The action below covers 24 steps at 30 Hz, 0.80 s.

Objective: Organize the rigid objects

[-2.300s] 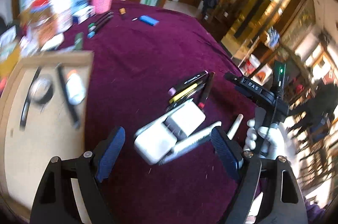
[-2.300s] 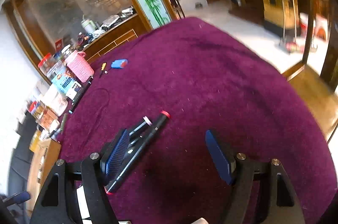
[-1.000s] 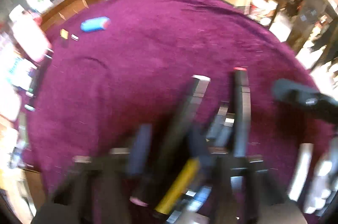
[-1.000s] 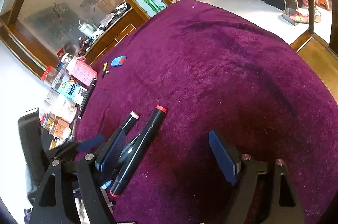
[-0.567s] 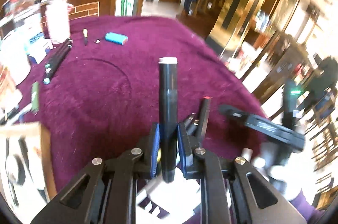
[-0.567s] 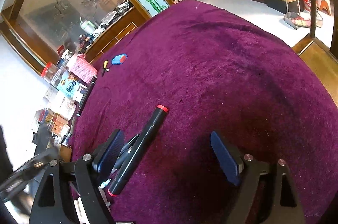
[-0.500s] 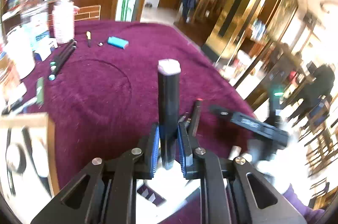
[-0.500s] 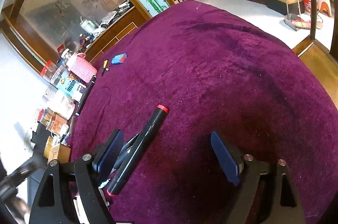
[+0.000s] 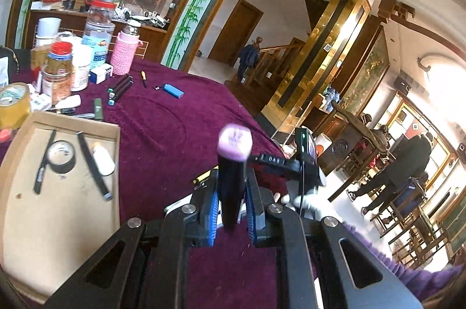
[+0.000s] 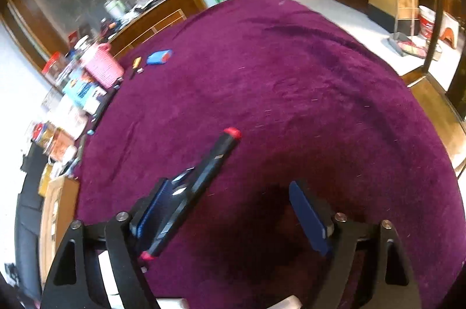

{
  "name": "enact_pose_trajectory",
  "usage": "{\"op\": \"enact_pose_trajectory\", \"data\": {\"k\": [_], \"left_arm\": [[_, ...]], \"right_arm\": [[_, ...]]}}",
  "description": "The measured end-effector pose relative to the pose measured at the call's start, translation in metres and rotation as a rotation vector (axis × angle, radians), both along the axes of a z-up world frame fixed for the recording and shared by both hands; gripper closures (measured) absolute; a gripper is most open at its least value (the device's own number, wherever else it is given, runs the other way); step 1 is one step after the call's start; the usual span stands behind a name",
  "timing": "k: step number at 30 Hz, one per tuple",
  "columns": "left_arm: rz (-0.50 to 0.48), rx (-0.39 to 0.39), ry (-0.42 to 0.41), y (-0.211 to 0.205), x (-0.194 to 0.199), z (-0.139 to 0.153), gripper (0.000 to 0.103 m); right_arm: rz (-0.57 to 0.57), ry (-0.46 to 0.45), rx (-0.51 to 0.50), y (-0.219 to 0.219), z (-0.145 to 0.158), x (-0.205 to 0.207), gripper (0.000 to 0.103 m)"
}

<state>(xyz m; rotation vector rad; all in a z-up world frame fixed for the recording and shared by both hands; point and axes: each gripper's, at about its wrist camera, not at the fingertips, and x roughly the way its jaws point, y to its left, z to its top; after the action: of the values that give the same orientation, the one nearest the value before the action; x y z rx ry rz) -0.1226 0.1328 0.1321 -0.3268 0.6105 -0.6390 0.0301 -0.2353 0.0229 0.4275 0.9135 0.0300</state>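
Observation:
My left gripper (image 9: 231,210) is shut on a black marker with a pink cap (image 9: 233,163) and holds it upright above the purple tablecloth. A cardboard tray (image 9: 58,221) lies to its left with a tape roll (image 9: 61,157), pens and a white item in it. My right gripper (image 10: 230,210) is open and empty, low over the cloth. A black marker with red ends (image 10: 201,181) lies on the cloth by its left finger (image 10: 151,210). The right gripper's body (image 9: 291,163) shows beyond the held marker.
Jars, a pink bottle (image 9: 125,52) and boxes crowd the table's far left. Markers (image 9: 119,89), a small screwdriver (image 9: 143,75) and a blue case (image 9: 173,90) lie farther back. The table's edge (image 10: 422,105) drops off to the right, toward a wooden chair.
My left gripper moved in, shut on the pink-capped marker among the pile and lifted it up and left toward the tray. My right gripper stayed open, shifting slightly.

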Motion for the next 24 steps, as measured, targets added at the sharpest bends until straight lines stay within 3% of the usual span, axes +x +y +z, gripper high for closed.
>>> {"op": "enact_pose_trajectory", "data": {"k": [1,3,4,5,11,16,20,24], "left_arm": [[-0.001,-0.005,-0.001,0.004,-0.003,-0.001,0.087],[-0.01,-0.017,-0.002,0.011,-0.008,-0.005,0.087],[-0.014,-0.02,-0.002,0.014,-0.011,-0.006,0.087],[-0.018,-0.023,-0.002,0.015,-0.014,-0.008,0.087],[-0.035,-0.052,-0.008,0.032,-0.025,-0.014,0.087],[-0.029,-0.071,-0.011,0.042,-0.031,-0.015,0.087],[-0.022,-0.073,-0.015,0.045,-0.035,-0.015,0.087],[-0.015,-0.077,-0.005,0.049,-0.036,-0.017,0.087]], "right_arm": [[0.012,0.005,-0.029,0.008,0.004,0.001,0.022],[0.04,0.026,-0.074,0.022,0.006,0.003,0.041],[0.059,0.05,-0.089,0.029,0.004,0.006,0.059],[0.071,0.084,-0.107,0.037,0.001,0.009,0.069],[0.02,0.136,-0.181,0.055,-0.003,0.019,0.069],[-0.04,0.126,-0.132,0.054,-0.006,0.026,0.069],[-0.038,0.095,-0.112,0.053,-0.003,0.02,0.087],[-0.043,0.032,-0.04,0.044,0.01,0.0,0.088]]}}
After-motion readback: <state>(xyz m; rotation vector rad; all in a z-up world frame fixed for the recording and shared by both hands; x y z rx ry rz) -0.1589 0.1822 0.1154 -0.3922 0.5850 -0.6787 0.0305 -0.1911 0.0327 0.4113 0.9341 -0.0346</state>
